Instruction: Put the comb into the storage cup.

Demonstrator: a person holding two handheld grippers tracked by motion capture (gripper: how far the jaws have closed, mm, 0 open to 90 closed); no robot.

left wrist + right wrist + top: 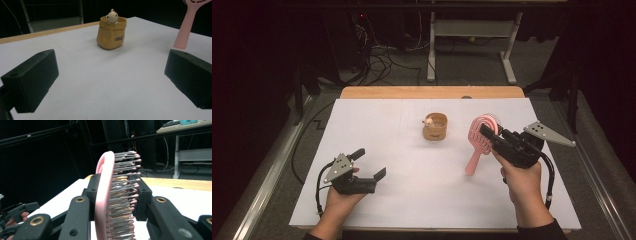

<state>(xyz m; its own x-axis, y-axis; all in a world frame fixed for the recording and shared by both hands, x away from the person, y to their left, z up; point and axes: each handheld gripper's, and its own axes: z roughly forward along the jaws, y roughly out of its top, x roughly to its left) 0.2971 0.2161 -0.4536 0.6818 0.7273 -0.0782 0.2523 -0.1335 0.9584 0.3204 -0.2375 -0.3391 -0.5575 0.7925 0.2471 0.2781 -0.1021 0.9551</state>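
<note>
high view: right gripper [490, 133] clamps brush [479, 142] by its head, lifted near the tabletop's right edge; pot [435, 126] mid-table toward the far edge; left gripper [369, 166] idle, jaws apart, near left.
left gripper view: pot ahead, brush handle hanging clear.
right gripper view: jaws pinch the brush head (bristles rightward).
judgement: carry step; next likely lowering the handle into the pot.

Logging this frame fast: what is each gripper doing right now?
Left gripper: open, holding nothing, low over the table.
Right gripper: jaws shut on the pink brush, clamped at its head, handle hanging down.
</note>
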